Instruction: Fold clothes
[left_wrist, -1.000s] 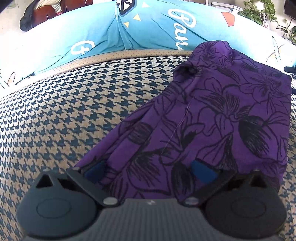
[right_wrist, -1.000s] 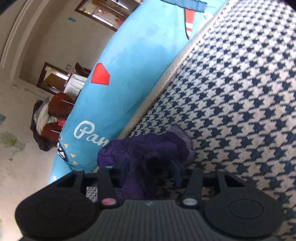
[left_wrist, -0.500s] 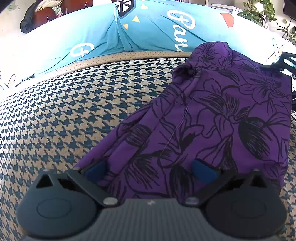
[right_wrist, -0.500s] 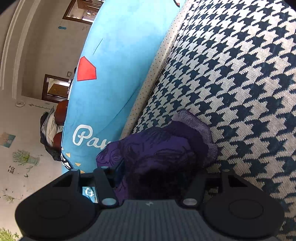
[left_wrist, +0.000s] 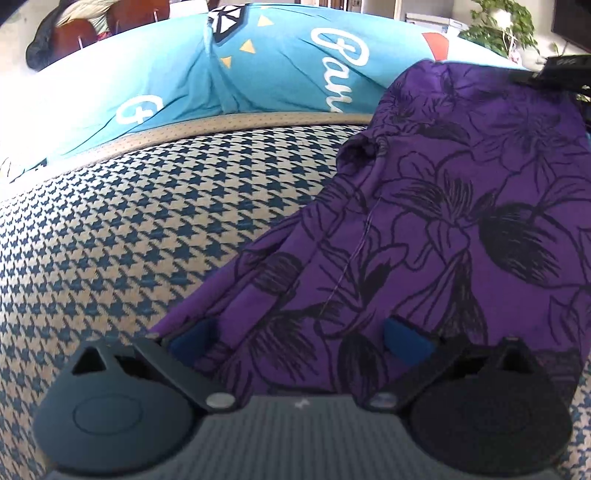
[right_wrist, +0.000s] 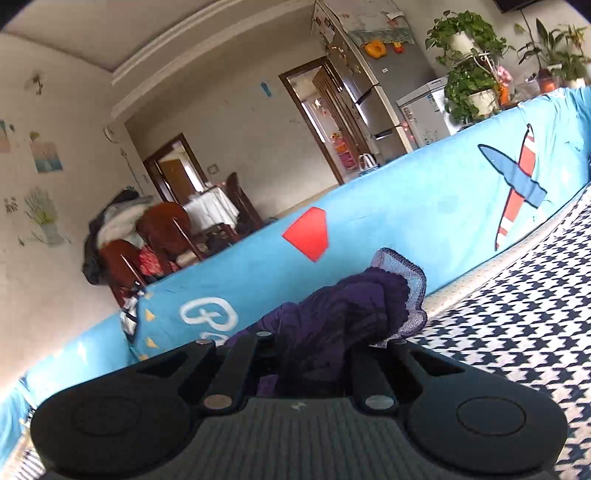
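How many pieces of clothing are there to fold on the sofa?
1: a purple flowered garment lying on the houndstooth seat, its near edge at the left gripper, its far end bunched in the right gripper. More may lie outside view.

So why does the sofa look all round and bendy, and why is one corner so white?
Left wrist view: the fisheye lens bulges the houndstooth sofa seat, and bright light washes out the blue cushion's left end. Right wrist view: walls curve too, and the purple garment sits dark against the bright room.

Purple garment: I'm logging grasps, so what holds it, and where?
The right gripper pinches the purple floral garment at a bunched, frilled edge; the left gripper has its jaws open around the near hem.
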